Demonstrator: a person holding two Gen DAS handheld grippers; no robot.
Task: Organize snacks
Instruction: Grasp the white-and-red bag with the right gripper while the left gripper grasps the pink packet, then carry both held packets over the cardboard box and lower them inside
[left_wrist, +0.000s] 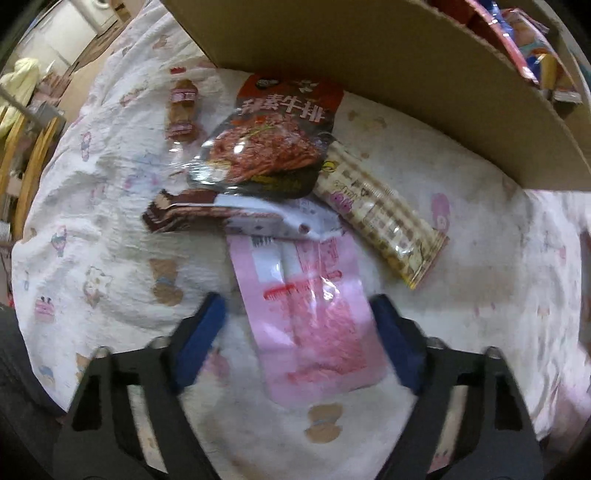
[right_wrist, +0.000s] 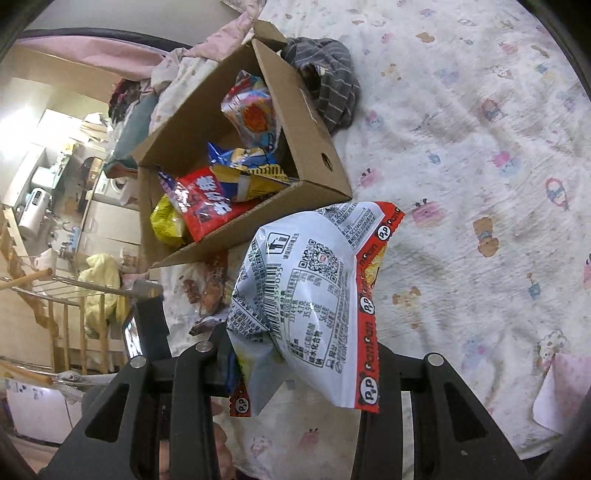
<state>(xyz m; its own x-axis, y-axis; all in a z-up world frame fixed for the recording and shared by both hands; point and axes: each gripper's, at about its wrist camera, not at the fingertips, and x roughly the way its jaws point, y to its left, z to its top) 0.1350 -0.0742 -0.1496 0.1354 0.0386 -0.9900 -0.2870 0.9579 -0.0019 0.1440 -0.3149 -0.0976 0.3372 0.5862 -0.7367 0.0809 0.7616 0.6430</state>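
Observation:
In the left wrist view my left gripper (left_wrist: 299, 321) is open, its blue pads either side of a pink flat packet (left_wrist: 310, 314) lying on the bed sheet. Beyond it lie a dark red steak-picture snack bag (left_wrist: 273, 144), a brown wrapper (left_wrist: 188, 214), a beige checked long packet (left_wrist: 384, 218) and a small sausage-like snack (left_wrist: 183, 110). In the right wrist view my right gripper (right_wrist: 295, 365) is shut on a white and red snack bag (right_wrist: 314, 295), held above the sheet near the cardboard box (right_wrist: 310, 122), which holds several snack bags (right_wrist: 207, 199).
The cardboard box wall (left_wrist: 388, 66) fills the top right of the left wrist view. A grey striped cloth (right_wrist: 332, 81) lies behind the box. The printed bed sheet (right_wrist: 480, 147) spreads right. A wooden rack (right_wrist: 55, 295) and room furniture stand beyond the bed's left edge.

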